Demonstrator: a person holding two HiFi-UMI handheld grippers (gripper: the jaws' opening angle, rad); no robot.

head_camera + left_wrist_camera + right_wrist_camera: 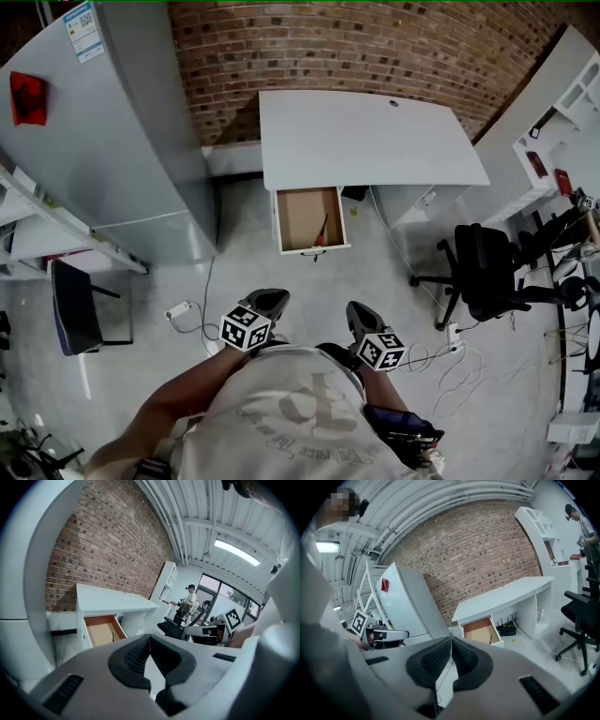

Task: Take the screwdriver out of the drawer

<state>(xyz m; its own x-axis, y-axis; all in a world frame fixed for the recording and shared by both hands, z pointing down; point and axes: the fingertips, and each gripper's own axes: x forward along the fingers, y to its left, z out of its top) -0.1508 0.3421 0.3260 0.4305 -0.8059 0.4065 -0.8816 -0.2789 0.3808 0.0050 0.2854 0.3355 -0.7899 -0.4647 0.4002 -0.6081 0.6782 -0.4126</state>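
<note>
The left gripper (pixel 150 637) and the right gripper (pixel 451 639) both have their ribbed black jaws closed together on nothing, well apart from the open, brown-bottomed drawer (pixel 280 225) of the white table (pixel 366 141), where the slim screwdriver (pixel 322 231) lies near its right wall.

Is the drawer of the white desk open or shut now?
Open. The drawer is pulled out from the white desk; its brown inside shows, with the screwdriver in it.

The person held the left gripper (pixel 272 300) and the right gripper (pixel 358 315) side by side in front. Both pointed slightly down. Their jaws were pressed together.
</note>
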